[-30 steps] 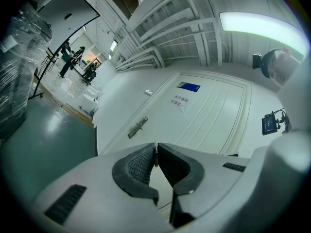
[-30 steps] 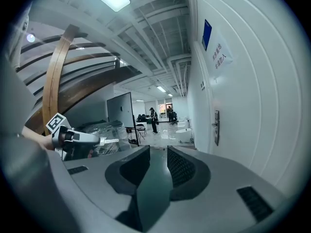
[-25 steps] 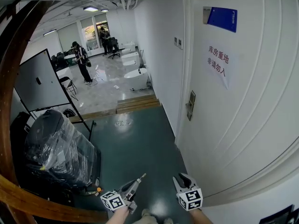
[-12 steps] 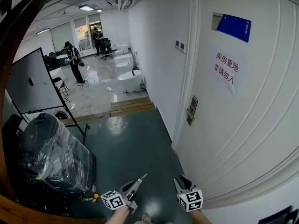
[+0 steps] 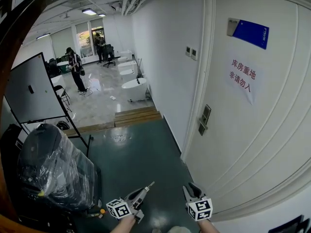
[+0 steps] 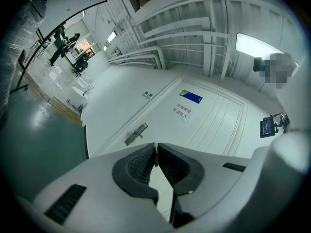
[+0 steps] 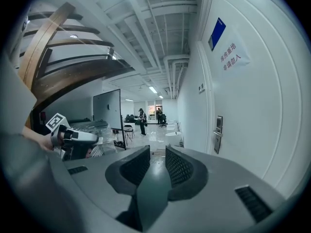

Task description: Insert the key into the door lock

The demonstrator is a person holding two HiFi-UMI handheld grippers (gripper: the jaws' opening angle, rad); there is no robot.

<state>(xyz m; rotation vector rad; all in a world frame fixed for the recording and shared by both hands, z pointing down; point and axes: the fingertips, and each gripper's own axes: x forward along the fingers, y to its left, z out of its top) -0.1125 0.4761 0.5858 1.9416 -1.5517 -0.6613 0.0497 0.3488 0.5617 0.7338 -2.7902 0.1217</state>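
Observation:
The door lock [image 5: 204, 120], a metal plate with a lever handle, sits on the white door [image 5: 252, 130] ahead and to the right. My left gripper [image 5: 144, 190] is low in the head view, shut on a thin key [image 5: 149, 184] whose tip pokes out forward. In the left gripper view the key [image 6: 155, 148] shows as a thin blade between the pressed pads, with the lock [image 6: 136, 134] some way beyond it. My right gripper [image 5: 190, 189] is beside the left one, nearer the door. Its jaws stand open and empty [image 7: 158, 163], the lock [image 7: 218, 132] off to their right.
A blue sign [image 5: 250, 32] and a paper notice [image 5: 241, 75] hang on the door. A plastic-wrapped dark bulk [image 5: 53, 169] and a whiteboard [image 5: 31, 89] stand at left. A wooden step [image 5: 136, 116], bathtubs [image 5: 135, 89] and people [image 5: 75, 69] lie farther down the hall.
The view has moved forward along the door; the lock plate now sits lower and closer. Both grippers came along, the key still gripped in the left.

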